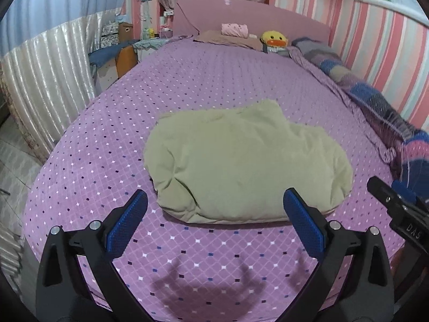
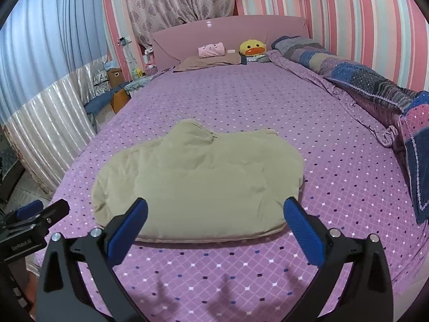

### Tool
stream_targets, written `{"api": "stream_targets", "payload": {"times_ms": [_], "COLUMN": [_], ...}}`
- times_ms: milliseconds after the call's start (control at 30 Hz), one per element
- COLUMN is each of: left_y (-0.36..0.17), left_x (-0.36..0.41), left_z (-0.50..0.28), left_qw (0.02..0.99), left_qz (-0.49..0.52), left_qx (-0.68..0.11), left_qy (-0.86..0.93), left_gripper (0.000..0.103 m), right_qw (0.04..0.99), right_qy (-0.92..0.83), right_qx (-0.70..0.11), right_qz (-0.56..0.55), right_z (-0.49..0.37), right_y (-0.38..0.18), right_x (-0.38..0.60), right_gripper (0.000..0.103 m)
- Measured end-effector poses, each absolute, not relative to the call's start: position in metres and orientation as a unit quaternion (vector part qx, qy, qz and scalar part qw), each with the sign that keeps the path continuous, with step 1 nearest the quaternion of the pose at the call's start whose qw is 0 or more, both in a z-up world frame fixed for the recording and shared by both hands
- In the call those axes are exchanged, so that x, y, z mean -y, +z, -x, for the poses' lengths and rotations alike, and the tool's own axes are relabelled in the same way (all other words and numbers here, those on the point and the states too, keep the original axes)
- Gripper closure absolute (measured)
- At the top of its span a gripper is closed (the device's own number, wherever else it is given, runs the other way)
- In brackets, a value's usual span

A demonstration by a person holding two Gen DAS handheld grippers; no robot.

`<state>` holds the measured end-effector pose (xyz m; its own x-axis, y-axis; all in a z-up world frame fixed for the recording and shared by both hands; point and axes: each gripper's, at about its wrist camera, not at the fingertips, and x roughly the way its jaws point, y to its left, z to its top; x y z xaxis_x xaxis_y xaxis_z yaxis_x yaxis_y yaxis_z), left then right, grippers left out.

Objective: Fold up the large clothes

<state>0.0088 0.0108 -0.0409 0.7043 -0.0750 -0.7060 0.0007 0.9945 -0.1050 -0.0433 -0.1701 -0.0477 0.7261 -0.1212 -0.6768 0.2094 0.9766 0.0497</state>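
Garment: one folded beige garment [image 1: 241, 166] lying mid-bed [image 1: 107, 139], sleeves hidden.
Left claw [image 1: 214, 221]: spread wide, empty, just short of its near edge.
Right claw [image 2: 214, 226]: likewise wide, empty.
Cut off: patchwork quilt [image 2: 375, 83].

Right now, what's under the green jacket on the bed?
The folded green jacket lies flat on the purple dotted bedspread. The bedspread shows all around it; anything tucked beneath or inside the folds is hidden.
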Motion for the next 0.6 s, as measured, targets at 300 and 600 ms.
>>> {"api": "stream_targets", "payload": {"times_ms": [300, 600], "left_y": [-0.028, -0.015], "left_x": [-0.005, -0.002], "left_z": [0.001, 0.004], "left_qw": [0.927, 0.933], "left_qz": [0.023, 0.009], "left_qx": [-0.374, -0.360], "left_qy": [-0.003, -0.009], "left_gripper": [0.003, 0.003], "right_qw": [0.934, 0.937], "right_qy": [-0.108, -0.120], "right_qx": [-0.338, -0.328], "right_qz": [-0.038, -0.026], "right_z": [0.052, 0.055], "right_y": [-0.019, -0.004], "right_x": [0.155, 0.150], "right_gripper": [0.002, 0.002]}}
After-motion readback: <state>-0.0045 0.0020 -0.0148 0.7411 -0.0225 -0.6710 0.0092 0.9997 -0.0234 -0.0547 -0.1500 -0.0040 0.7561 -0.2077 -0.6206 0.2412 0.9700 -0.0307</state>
